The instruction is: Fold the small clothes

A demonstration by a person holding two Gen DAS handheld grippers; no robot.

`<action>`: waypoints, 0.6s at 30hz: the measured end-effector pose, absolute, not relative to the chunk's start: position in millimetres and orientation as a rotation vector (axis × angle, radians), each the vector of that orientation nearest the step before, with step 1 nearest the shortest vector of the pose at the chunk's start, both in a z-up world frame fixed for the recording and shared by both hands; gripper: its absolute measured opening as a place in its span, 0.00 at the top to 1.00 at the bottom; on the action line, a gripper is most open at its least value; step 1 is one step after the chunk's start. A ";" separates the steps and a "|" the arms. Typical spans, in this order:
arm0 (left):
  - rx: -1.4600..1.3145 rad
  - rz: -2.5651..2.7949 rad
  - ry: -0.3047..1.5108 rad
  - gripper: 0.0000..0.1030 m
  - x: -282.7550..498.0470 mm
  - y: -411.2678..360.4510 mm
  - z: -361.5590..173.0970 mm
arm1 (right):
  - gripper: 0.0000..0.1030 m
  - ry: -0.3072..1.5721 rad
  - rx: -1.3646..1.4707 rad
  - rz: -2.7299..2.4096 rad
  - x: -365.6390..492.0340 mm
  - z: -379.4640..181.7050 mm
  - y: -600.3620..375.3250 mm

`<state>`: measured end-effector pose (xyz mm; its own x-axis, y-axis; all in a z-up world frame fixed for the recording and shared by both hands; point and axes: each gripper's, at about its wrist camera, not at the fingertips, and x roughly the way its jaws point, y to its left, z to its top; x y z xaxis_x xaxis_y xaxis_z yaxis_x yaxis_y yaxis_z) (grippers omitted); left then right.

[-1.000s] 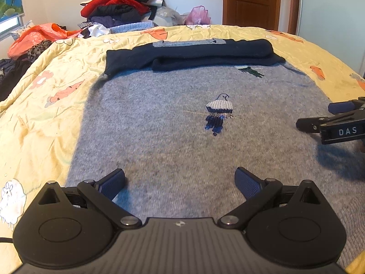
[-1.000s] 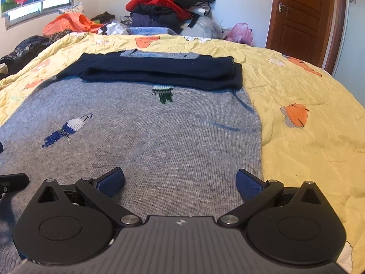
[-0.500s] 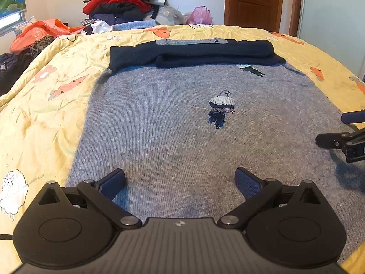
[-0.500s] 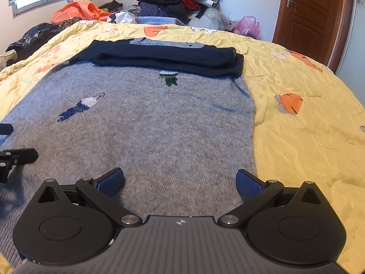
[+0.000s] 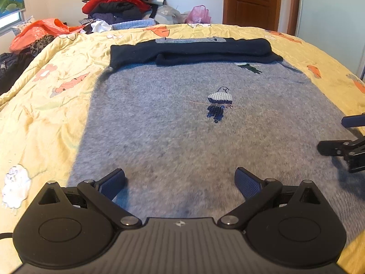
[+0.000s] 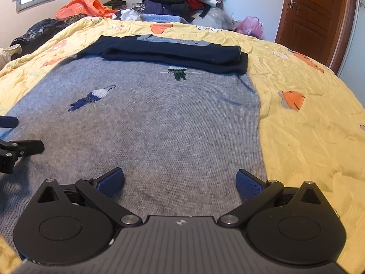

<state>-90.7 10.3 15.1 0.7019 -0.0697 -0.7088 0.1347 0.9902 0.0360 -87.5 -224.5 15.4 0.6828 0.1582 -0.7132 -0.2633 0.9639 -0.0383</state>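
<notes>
The left gripper [image 5: 180, 183] hung low over the near part of the sweater [image 5: 182, 132], its blue pads [image 5: 113, 183] spread wide with nothing between them. The right gripper [image 6: 180, 182] did the same beside it, fingers wide apart and pinching nothing, its right pad [image 6: 247, 183] near the sweater's right edge. Each gripper showed at the side of the other's view: the right one [image 5: 342, 137] at the right border of the left wrist view, the left one [image 6: 18, 137] at the left border of the right wrist view, both just above the grey knit.

The sweater lay flat on the bed [image 5: 45, 114], grey body spread toward the near edge. Its dark navy sleeves [image 5: 194, 50] were folded across the far end in a stacked band, with a strip of grey collar [image 5: 189, 40] just behind them. A small knitted figure in white and blue [image 5: 219, 104] sat near the middle of the body, and a green one [image 5: 249, 68] lay just below the sleeves toward the right edge.

The bed wore a yellow cover printed with orange shapes [image 6: 292, 99] and was creased on both sides of the sweater. Past the far edge rose a heap of clothes [image 5: 123, 2], red and black on top. An orange bag [image 5: 38, 30] lay at the far left corner, a pink bag [image 5: 198, 14] stood near the far edge, and a brown door [image 5: 251, 0] stood behind on the right.
</notes>
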 end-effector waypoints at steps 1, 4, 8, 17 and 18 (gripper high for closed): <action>0.093 -0.111 0.777 0.00 -95.7 13.5 16.7 | 0.00 0.792 -0.144 0.246 -91.1 17.0 -227.2; 0.076 -0.079 0.735 0.00 -112.4 33.5 25.8 | 0.00 0.797 -0.134 0.271 -107.1 26.6 -246.5; -0.129 -0.065 0.758 0.00 -120.7 83.8 33.4 | 0.00 0.841 0.149 0.325 -122.2 45.6 -307.3; -0.568 -0.158 0.861 0.00 -98.5 151.7 27.1 | 0.00 1.055 0.772 0.410 -105.1 20.4 -384.5; -0.587 -0.187 0.875 0.00 -97.5 153.7 26.2 | 0.00 1.067 0.787 0.438 -104.2 17.8 -382.6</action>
<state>-97.5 153.7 26.2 0.6369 -0.3863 -0.6672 -0.0800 0.8276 -0.5556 -104.2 -382.6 17.8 0.4361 0.6648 -0.6066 0.0477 0.6560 0.7532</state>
